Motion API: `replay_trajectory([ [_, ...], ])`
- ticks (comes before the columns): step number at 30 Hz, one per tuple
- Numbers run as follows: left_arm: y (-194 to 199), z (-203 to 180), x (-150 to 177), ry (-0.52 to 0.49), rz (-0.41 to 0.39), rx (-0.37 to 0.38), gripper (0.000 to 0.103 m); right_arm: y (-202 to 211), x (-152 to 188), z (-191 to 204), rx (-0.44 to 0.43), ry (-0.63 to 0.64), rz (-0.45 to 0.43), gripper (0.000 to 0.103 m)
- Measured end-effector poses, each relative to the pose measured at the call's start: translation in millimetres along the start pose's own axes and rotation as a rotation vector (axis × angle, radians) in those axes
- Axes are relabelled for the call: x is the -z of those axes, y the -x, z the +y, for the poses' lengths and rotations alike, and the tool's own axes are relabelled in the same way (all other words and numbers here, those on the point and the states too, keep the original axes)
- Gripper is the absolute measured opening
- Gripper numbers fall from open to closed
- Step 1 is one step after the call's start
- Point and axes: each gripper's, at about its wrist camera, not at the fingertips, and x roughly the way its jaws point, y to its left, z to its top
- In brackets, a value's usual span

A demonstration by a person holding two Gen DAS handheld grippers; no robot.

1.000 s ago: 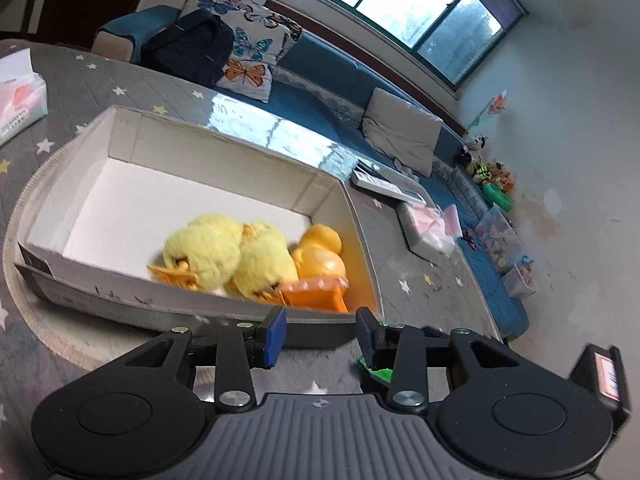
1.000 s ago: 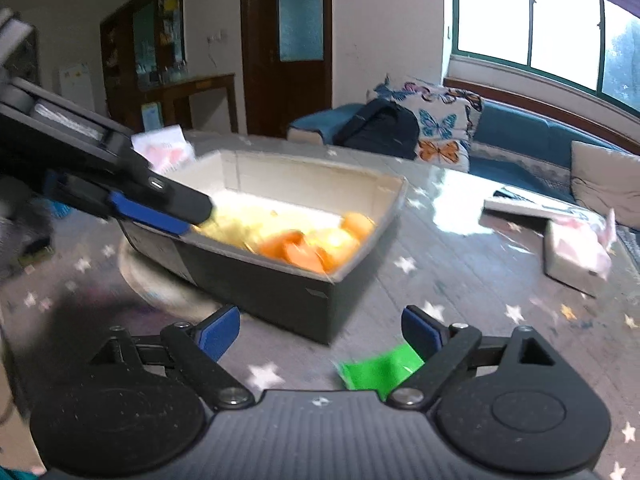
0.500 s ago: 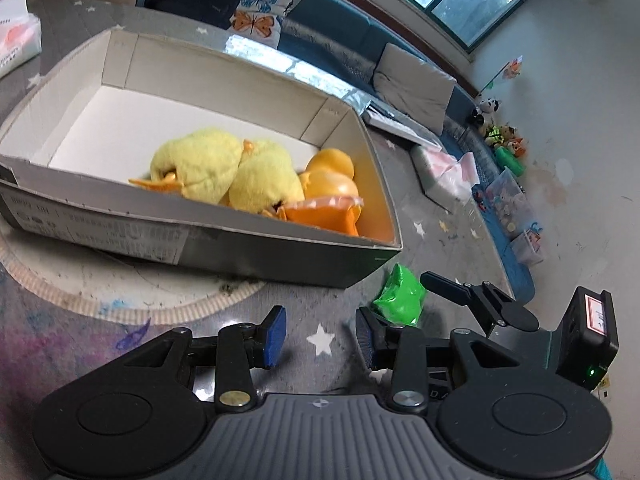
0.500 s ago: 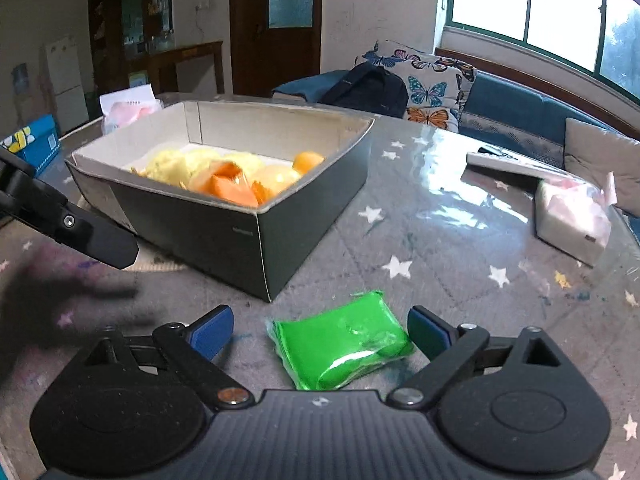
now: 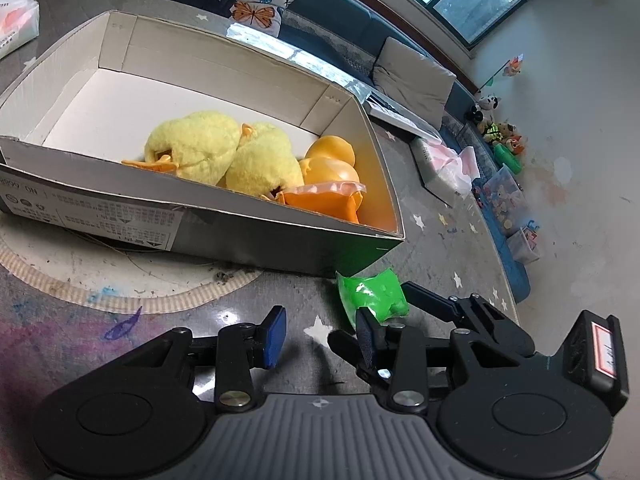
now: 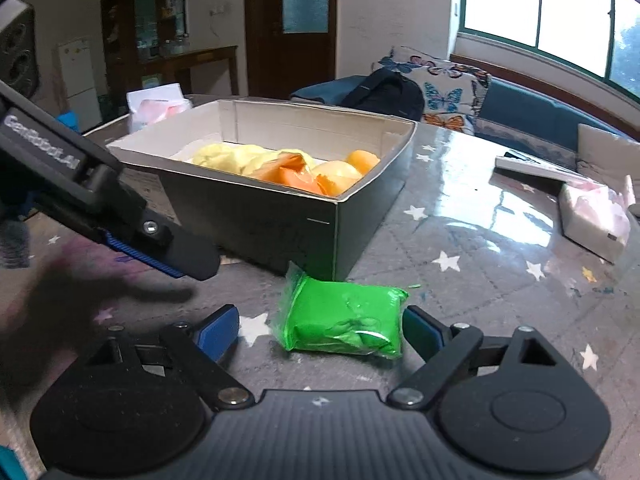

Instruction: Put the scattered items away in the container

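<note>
A green soft packet (image 6: 345,314) lies on the table just in front of the near corner of the grey cardboard box (image 6: 256,220). My right gripper (image 6: 320,330) is open, its blue pads either side of the packet, low over the table. In the left wrist view the packet (image 5: 372,293) lies by the box corner (image 5: 372,246), with the right gripper's fingers (image 5: 432,300) around it. The box holds two yellow plush ducks (image 5: 224,152) and orange toys (image 5: 332,184). My left gripper (image 5: 320,336) is open and empty, beside the packet.
A tissue pack (image 6: 592,216) and a remote (image 6: 532,166) lie on the table to the right. Another tissue pack (image 5: 16,20) is at the far left. A sofa with cushions (image 6: 440,92) stands behind the table. The box sits on a round mat (image 5: 80,272).
My right gripper has moved forward and down until its open pads straddle the green packet. My left gripper has pulled back from the box, staying open.
</note>
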Motion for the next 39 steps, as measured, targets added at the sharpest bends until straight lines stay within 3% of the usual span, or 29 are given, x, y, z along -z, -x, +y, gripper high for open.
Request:
replay_trajectory([
  [12,-12.4,-0.8,-4.4,0.021,0.020,0.036,0.041,-7.8,2.3,0.6,0.001,-0.034,0.017,0.071],
  [23,-13.6,-2.2,-2.1,-0.028,0.009,0.017,0.041,-4.2,7.1,19.3,-0.058,0.013,0.012,0.070],
  [31,-8.3,-4.1,-1.1,-0.082,0.014,0.047,0.041,-2.4,8.2,34.0,-0.109,0.068,0.019,0.070],
  [39,-2.8,-8.7,5.2,-0.216,0.050,0.056,0.041,-4.5,6.2,52.3,-0.176,0.139,0.021,0.070],
])
